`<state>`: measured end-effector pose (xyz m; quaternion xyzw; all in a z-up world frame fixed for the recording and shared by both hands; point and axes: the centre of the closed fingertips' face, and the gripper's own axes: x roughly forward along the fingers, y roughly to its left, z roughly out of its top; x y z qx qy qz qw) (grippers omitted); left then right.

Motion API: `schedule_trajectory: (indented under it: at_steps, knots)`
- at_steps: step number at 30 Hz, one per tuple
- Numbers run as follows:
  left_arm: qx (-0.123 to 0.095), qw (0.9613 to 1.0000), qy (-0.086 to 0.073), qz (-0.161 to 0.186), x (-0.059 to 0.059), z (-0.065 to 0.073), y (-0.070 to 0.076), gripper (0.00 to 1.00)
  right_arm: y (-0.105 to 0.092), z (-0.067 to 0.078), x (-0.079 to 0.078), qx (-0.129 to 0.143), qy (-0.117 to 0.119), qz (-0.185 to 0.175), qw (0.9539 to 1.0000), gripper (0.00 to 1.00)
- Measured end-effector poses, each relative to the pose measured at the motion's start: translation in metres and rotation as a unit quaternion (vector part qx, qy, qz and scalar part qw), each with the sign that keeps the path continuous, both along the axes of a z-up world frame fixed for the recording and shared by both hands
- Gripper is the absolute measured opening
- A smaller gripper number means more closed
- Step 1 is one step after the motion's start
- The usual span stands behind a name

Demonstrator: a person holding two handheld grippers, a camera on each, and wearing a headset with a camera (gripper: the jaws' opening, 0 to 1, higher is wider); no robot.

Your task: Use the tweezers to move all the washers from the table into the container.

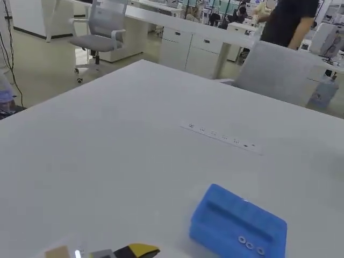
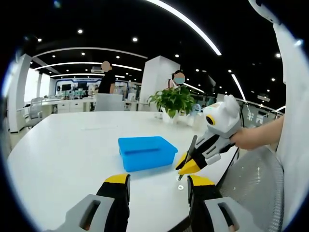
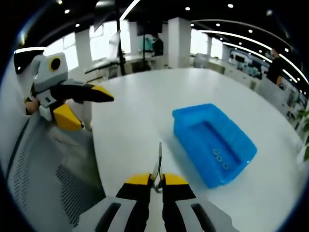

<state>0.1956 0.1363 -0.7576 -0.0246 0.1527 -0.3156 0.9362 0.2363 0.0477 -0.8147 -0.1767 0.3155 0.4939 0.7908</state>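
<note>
Beyond the tabletop (image 1: 134, 140): a potted plant (image 2: 175, 101) and, close by the grippers, a mesh chair back (image 2: 251, 183). Cut off at the head view's bottom edge: a gripper (image 1: 137, 251), side unclear. Inside the blue container (image 3: 215, 142): three washers (image 3: 218, 158). On the tabletop beside it: one small, blurred washer (image 2: 181, 187), just under the tip of the tweezers (image 2: 188, 157); touching or not, impossible to tell. Pinched between narrow fingers of the right gripper (image 3: 157, 180): the tweezers. Spread wide, holding nothing: fingers of the left gripper (image 2: 158, 180).
</note>
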Motion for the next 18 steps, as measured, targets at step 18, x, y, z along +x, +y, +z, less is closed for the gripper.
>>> schedule_trajectory:
  at_steps: [18]
  knots:
    - [0.001,1.0000,0.001,0.001,0.000,0.000,-0.001,0.46,0.008,0.052,0.065,0.049,-0.037,-0.024,0.9978,0.05]
